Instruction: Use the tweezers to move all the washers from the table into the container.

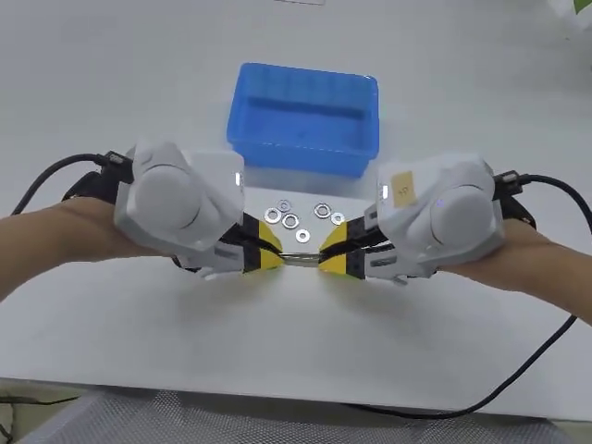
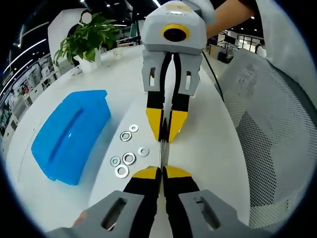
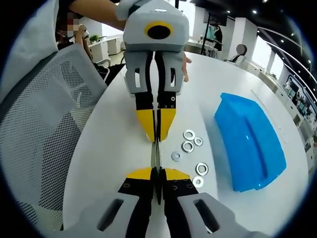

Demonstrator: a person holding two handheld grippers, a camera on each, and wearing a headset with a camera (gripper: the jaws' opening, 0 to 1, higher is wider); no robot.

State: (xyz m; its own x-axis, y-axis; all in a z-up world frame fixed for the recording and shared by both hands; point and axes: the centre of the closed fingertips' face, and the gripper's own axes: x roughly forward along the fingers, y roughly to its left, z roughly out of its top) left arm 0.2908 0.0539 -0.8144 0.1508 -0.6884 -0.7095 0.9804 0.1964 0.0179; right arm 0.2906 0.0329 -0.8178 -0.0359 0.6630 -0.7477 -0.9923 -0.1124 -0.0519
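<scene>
Thin metal tweezers (image 1: 298,261) span the gap between my two grippers, just above the white table. My left gripper (image 1: 268,254) is shut on one end and my right gripper (image 1: 331,257) is shut on the other. In the left gripper view the tweezers (image 2: 163,151) run from my own jaws (image 2: 161,171) to the right gripper (image 2: 167,134) opposite. The right gripper view mirrors this, with the tweezers (image 3: 156,153) between my jaws (image 3: 157,172) and the left gripper (image 3: 155,133). Several washers (image 1: 291,221) lie loose just beyond the tweezers. The blue container (image 1: 305,116) stands behind them.
The table's front edge (image 1: 277,393) runs close below my hands, with a grey mesh chair (image 2: 267,124) under it. Black cables (image 1: 546,347) trail from both grippers. A potted plant (image 2: 91,39) stands far off on the table.
</scene>
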